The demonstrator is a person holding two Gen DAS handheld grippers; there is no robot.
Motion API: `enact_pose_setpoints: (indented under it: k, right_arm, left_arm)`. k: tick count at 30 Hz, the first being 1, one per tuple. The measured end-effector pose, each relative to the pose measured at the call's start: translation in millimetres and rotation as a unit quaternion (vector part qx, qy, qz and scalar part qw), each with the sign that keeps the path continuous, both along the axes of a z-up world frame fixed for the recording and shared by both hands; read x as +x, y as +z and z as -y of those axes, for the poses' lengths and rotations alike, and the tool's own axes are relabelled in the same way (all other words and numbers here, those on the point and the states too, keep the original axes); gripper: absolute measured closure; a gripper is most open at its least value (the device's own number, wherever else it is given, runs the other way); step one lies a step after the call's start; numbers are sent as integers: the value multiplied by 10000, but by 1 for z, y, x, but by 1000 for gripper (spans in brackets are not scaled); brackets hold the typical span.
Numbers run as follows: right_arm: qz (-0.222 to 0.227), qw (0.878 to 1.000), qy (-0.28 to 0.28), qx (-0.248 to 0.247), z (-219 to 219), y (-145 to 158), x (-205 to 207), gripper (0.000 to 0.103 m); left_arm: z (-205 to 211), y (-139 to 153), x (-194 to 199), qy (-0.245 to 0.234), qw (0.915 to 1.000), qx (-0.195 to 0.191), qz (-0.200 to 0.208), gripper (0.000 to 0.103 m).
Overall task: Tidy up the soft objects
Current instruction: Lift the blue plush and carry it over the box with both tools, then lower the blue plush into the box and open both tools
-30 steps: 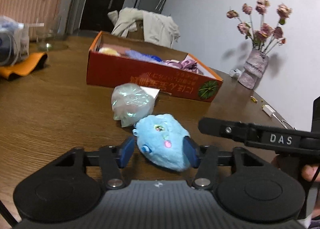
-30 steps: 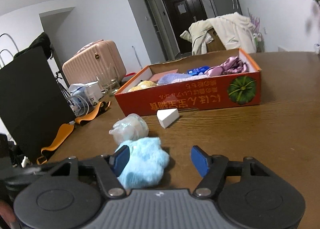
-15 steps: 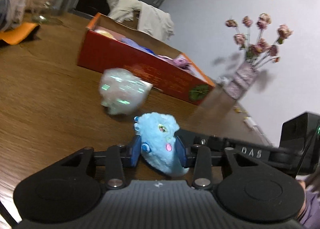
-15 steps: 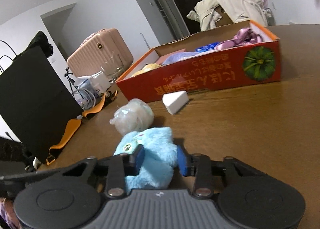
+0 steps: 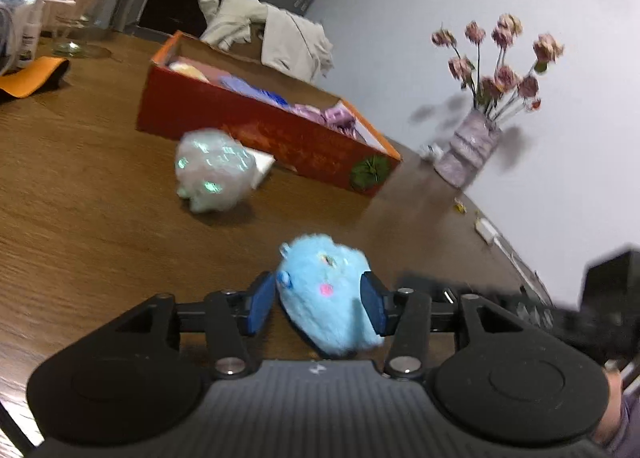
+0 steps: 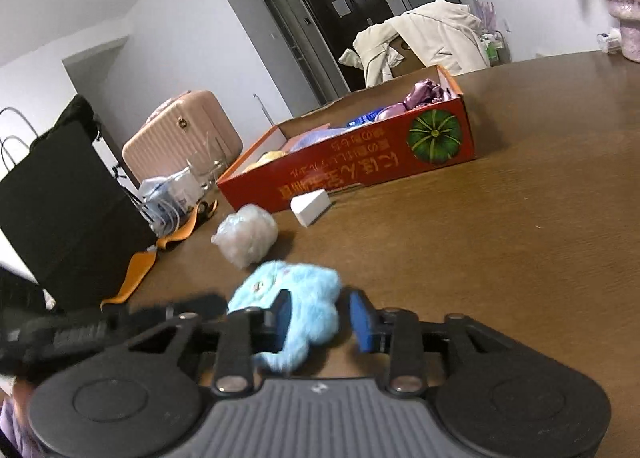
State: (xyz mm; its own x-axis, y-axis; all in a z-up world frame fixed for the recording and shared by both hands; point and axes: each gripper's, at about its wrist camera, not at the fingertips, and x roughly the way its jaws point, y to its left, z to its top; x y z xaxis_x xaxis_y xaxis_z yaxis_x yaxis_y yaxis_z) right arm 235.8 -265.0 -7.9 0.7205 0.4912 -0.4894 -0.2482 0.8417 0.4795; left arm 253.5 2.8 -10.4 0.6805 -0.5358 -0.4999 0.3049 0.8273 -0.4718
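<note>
A fluffy light-blue plush toy (image 5: 326,304) is held off the brown table (image 5: 80,193). My left gripper (image 5: 318,308) is shut on it, both blue pads against its sides. My right gripper (image 6: 322,320) is shut on the same blue plush toy (image 6: 298,308) from the other side. A pale ball wrapped in clear plastic (image 5: 214,173) lies on the table beyond; it shows in the right wrist view too (image 6: 246,234). A red cardboard box (image 5: 256,129) holding soft things stands behind it, seen also from the right (image 6: 360,169).
A white wedge-shaped sponge (image 6: 310,205) lies against the box front. A vase of pink flowers (image 5: 468,149) stands at the table's right. An orange strap (image 6: 136,274), a black bag (image 6: 60,209) and a glass (image 5: 74,31) are on the left.
Both grippers closed on the blue plush toy, the left first, then the right, and lifted it from the table. Both views tilted and swung as it rose.
</note>
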Motion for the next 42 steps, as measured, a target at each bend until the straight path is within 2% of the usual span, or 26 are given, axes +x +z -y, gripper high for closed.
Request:
enact_pose_setpoints:
  k: [2,4,10,13,18,21,25,27,30,35,38,40,42]
  right_arm:
    - [-33,9999,123,33,-6,-5,13,58]
    - [-120,9998,131,-6,-12,-11,23,57]
    - [-389,9974,326,518,-15,-21,31,62]
    - [-358,9981,223,448,-15,-21,26,73]
    - [-163,9991,22,401,-7,-6,14,75]
    - [97,9995,-163,271,3,15,20,75]
    - [565,9979,-316,84,23,56,55,75]
    - [707,9968,-373,-89,32,74,83,75]
    - [622,9969,-411,-266,42,87,130,76]
    - [391,9961,-408,-672,45,82,195,78]
    - [246,9929,-445,-1073,39,67,224,77]
    - [170,9857,-547,-1582,31,54,234,75]
    - [161,9846,-597,-1637,30,51,237,75]
  left_arm:
    - [4,-6,1,4,9999,54,-92,57]
    - [6,-10,4,-56,9998,-14,-175,70]
    - [-2,-14,8,-19,9992,-266,-309,74]
    - [-1,-13,7,-38,9994,-222,-268,75]
    - [8,3,9,-212,9993,-296,-28,75]
    - [22,27,30,-379,9987,-261,233,74]
    - [43,62,80,-568,9961,-238,639,75]
    - [53,74,114,-612,9955,-251,680,75]
    - [64,77,162,-567,9965,-291,537,75]
    - [85,66,215,-418,9984,-113,351,75]
    - [96,47,240,-383,9993,43,38,73]
    - [96,37,245,-277,9992,273,-111,63]
    - [89,38,242,-284,9989,367,6,63]
